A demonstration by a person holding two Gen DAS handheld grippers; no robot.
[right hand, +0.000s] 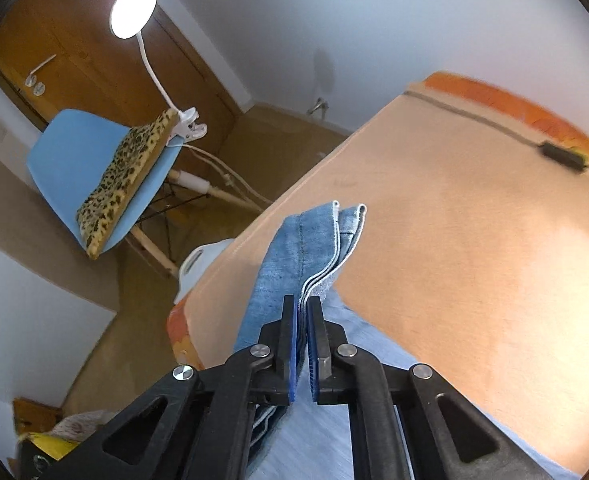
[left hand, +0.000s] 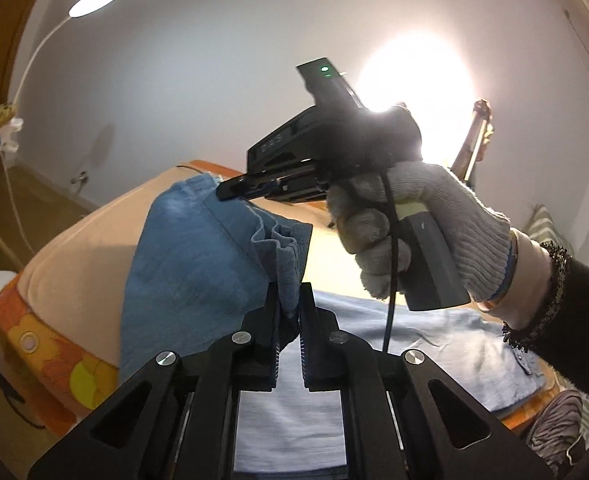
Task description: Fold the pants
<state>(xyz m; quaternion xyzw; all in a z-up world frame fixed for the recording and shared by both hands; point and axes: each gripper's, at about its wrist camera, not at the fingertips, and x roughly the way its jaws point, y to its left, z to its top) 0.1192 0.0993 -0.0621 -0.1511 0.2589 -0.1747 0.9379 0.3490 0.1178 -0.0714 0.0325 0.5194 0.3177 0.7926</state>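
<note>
Step in hand, my read: both claws lift one end of the pants [left hand: 190, 248] off the bed [left hand: 78, 248] to carry it over onto the rest of the garment. To do it well: keep both corners level and evenly apart so the lifted edge stays taut, travel together, lay the edge square on the fabric lying on the bed at 5 o'clock in the left view, and let go only once it rests flat.

Left view, left to right: lamp [left hand: 94, 0] at 11 o'clock, peach bed cover, blue pants hanging at centre. Left gripper [left hand: 290, 308] at 6 o'clock is clenched on a bunched hem fold, only a narrow gap between the jaws, filled with cloth. Right gripper [left hand: 230, 192], held by the gloved right hand [left hand: 414, 236] at 3 o'clock, bites the other corner of the same edge.

Right view, left to right: blue chair [right hand: 94, 160] with leopard cushion [right hand: 130, 176] at 9 o'clock; right gripper [right hand: 303, 316] at 6 o'clock, nearly closed, pinching several stacked denim layers; bare bed cover from 1 to 4 o'clock.
</note>
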